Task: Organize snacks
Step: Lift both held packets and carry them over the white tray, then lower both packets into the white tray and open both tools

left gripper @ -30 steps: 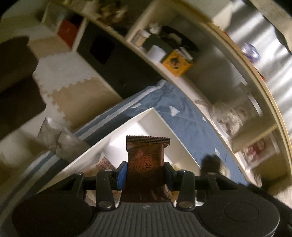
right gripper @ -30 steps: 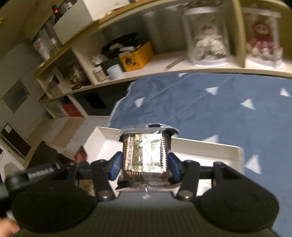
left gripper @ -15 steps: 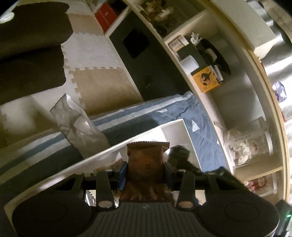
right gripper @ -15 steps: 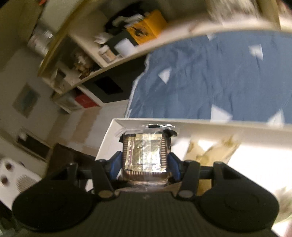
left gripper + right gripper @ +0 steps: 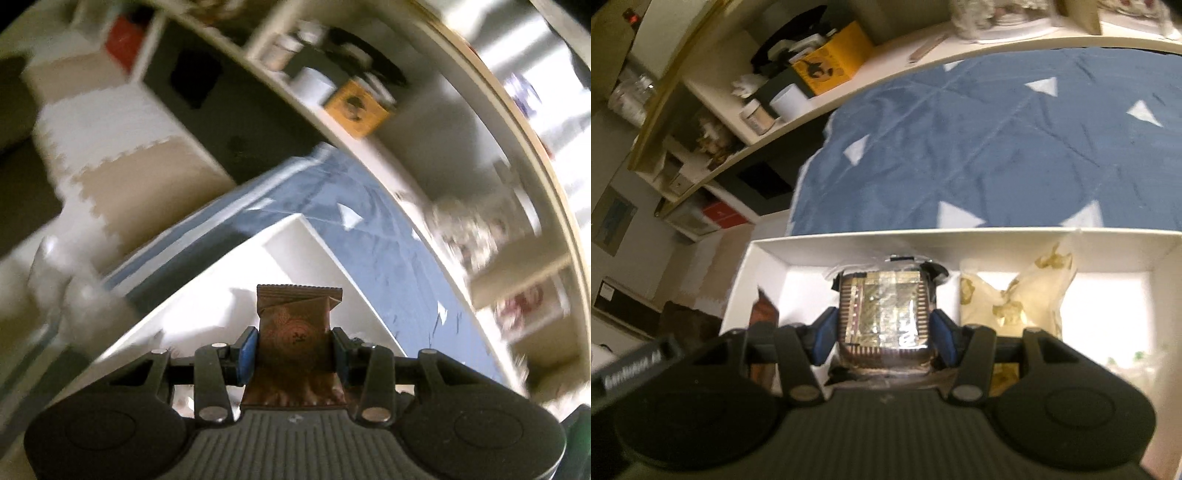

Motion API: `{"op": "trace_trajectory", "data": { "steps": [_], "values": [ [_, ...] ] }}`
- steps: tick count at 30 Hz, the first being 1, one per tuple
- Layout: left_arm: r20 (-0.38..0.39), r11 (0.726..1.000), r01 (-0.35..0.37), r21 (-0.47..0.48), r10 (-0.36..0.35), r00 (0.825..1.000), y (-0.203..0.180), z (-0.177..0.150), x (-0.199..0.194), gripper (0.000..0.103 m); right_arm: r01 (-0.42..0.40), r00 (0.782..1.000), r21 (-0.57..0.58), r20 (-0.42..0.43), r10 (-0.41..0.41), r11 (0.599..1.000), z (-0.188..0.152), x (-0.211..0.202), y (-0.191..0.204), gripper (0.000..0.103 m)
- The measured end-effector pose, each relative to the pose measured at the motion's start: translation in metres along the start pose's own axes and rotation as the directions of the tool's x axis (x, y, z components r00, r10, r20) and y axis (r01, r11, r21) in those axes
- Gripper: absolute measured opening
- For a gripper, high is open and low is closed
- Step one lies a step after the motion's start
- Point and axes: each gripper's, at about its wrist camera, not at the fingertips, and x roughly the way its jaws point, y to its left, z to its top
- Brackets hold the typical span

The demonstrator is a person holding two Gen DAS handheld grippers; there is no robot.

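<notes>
My left gripper point(image 5: 293, 349) is shut on a brown snack packet point(image 5: 295, 325) that stands upright between the blue pads, above the white divided box point(image 5: 314, 254). My right gripper point(image 5: 882, 334) is shut on a square snack in clear wrap with a shiny gold face point(image 5: 882, 314), low over the left compartment of the white box point(image 5: 812, 251). In the right wrist view a brown packet point(image 5: 762, 312) shows at the left edge of that compartment. White snack bags with gold print point(image 5: 1012, 299) fill the middle compartment.
The box lies on a blue cloth with white triangles point(image 5: 979, 147). Behind it runs a shelf with a yellow box point(image 5: 831, 62), a white cup point(image 5: 788, 101) and jars. Foam floor mats point(image 5: 122, 158) lie to the left. The left wrist view is blurred.
The right gripper has sunk toward the box, so its compartments now fill the lower view. The left gripper has swung sideways over the box with its brown packet still held.
</notes>
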Motion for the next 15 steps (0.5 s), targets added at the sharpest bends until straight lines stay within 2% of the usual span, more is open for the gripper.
{"op": "trace_trajectory", "data": {
  "steps": [3, 7, 9, 12, 15],
  "values": [
    [-0.017, 0.991, -0.025, 0.128, 0.028, 0.999, -0.01, 0.005, 0.007, 0.044, -0.005, 1.0, 0.009, 0.001, 0.005, 1.0, -0.002, -0.005, -0.008, 0.06],
    [0.002, 0.955, -0.084, 0.285, 0.087, 0.996, -0.012, 0.007, 0.008, 0.047, -0.01, 1.0, 0.005, 0.013, 0.01, 1.0, -0.003, -0.005, -0.01, 0.06],
    [0.025, 0.945, -0.097, 0.314, 0.094, 0.995, -0.008, 0.008, 0.006, 0.055, -0.01, 1.0, 0.009, 0.014, 0.01, 1.0, -0.003, -0.004, -0.01, 0.061],
    [0.011, 0.955, -0.044, 0.294, 0.042, 0.999, -0.002, 0.009, 0.005, 0.063, -0.016, 1.0, 0.026, 0.015, 0.016, 1.0, -0.003, 0.001, -0.008, 0.065],
    [0.009, 0.95, -0.052, 0.309, 0.051, 0.999, -0.008, 0.008, 0.007, 0.067, -0.067, 0.998, 0.044, 0.02, 0.066, 0.997, -0.001, 0.003, -0.004, 0.072]
  ]
}}
